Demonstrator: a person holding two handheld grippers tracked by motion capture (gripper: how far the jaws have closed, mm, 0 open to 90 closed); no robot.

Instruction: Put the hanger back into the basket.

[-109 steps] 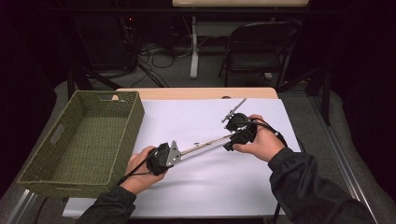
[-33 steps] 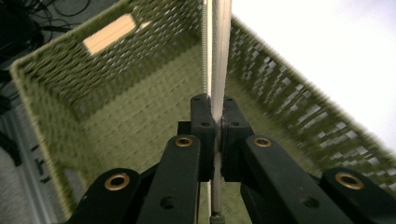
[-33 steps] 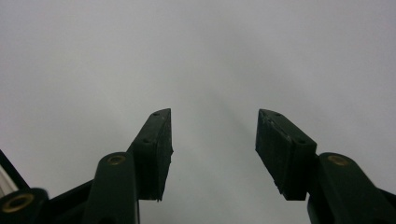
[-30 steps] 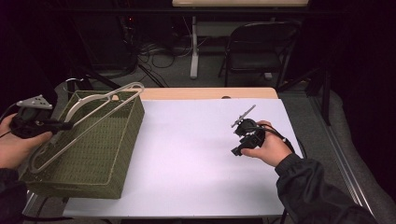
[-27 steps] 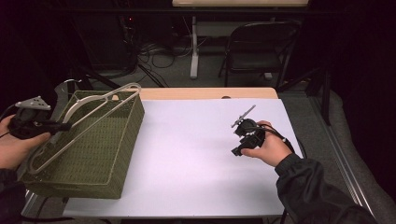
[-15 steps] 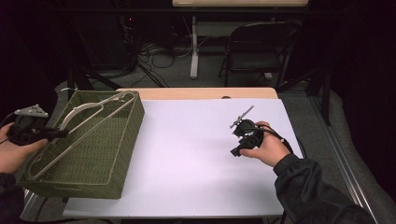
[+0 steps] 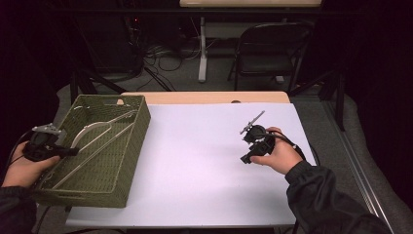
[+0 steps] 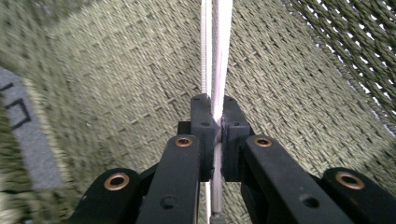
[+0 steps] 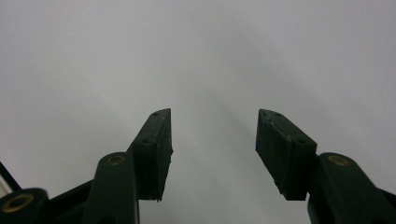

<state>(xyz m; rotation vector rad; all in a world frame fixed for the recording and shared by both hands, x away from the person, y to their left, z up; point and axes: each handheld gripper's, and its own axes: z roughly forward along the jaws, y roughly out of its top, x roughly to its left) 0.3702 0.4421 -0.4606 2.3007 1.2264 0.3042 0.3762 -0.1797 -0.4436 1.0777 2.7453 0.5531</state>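
High view: the left gripper (image 7: 65, 151) is at the near-left rim of the green woven basket (image 7: 130, 146), with its fingers reaching inward over the rim. A long metal piece (image 7: 100, 140), a curved bar joined to two thin straight rods, lies slanted inside the basket, running from the fingertips toward the far corner. From this height the contact point at the fingers is too small to make out.

Left gripper view: the contact is plain. Both black fingers (image 8: 206, 116) are closed tight on a thin pale rod of the metal piece (image 8: 218, 56), which passes between the pads and runs straight ahead of the fingertips. The woven floor and wall of the basket (image 8: 130, 70) lie behind and to both sides of the fingers. The picture is soft at the edges, so whether the rod's far end rests on the weave cannot be determined.

High view: the right gripper (image 7: 247, 145) is held just above the white table sheet (image 7: 195, 165), well apart from the basket.

Right gripper view: the fingers (image 9: 156, 149) stand wide apart with nothing between them. Plain white sheet (image 9: 201, 56) lies ahead of the fingertips.
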